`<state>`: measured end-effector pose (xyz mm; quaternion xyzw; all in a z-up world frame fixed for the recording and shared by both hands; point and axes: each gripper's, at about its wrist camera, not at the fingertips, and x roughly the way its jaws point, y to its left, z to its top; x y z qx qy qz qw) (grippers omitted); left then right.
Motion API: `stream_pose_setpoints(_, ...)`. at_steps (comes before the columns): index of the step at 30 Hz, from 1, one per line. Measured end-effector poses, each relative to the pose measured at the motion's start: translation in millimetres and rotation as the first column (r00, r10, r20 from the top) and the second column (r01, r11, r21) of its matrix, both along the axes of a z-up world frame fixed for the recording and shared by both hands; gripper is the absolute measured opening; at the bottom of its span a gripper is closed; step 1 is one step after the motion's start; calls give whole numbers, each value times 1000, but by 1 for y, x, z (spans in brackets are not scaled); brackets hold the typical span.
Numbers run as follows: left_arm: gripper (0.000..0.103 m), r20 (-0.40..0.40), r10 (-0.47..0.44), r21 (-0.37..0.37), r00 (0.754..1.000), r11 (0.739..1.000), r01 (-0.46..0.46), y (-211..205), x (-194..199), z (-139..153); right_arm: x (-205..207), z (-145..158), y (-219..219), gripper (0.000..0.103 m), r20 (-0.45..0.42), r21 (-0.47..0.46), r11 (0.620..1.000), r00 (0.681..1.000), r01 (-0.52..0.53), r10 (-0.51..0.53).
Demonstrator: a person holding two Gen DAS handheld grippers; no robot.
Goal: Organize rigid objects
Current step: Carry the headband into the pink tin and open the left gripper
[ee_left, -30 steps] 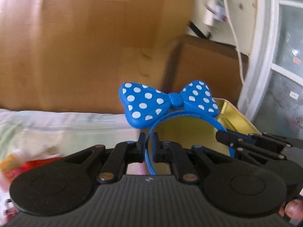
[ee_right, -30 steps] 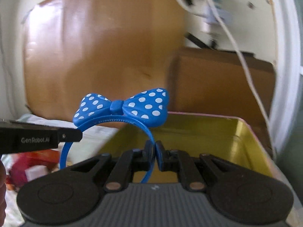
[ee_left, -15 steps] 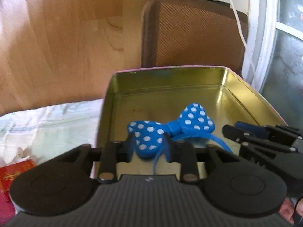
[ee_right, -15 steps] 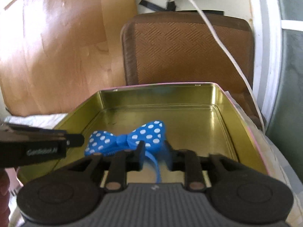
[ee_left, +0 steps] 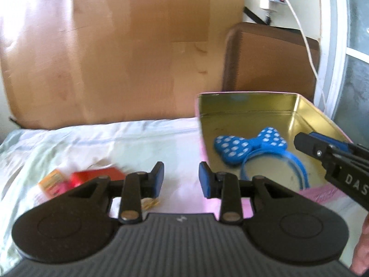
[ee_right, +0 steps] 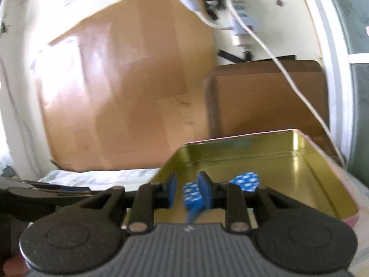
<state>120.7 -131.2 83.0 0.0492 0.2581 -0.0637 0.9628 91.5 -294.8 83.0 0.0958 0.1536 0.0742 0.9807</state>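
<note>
the blue polka-dot bow headband (ee_left: 251, 149) lies flat inside the gold tin (ee_left: 244, 102) on the bed sheet (ee_left: 92, 143). the left gripper (ee_left: 181, 180) and right gripper (ee_right: 187, 190) both stand partly open, empty, their jaws having just opened off the band. it looks light, stiff and springy plastic, best pinched on the thin band, not the bulky bow.

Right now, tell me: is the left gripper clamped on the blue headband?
No. The left gripper is open and empty, while the blue headband lies inside the gold tin.

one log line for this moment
left gripper: open, empty | right gripper: open, empty | headband: lying in tin
</note>
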Motion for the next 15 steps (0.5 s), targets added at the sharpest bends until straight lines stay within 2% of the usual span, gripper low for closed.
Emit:
stream_pose_setpoints(6, 36, 9, 65, -18, 998, 998, -65, 45, -24, -1, -26, -9, 50, 24, 10, -13, 997, 997, -76, 76)
stream_pose_setpoints(15, 36, 1, 159, -46, 987, 986, -159, 95, -43, -3, -39, -25, 113, 24, -35, -24, 986, 986, -163, 162)
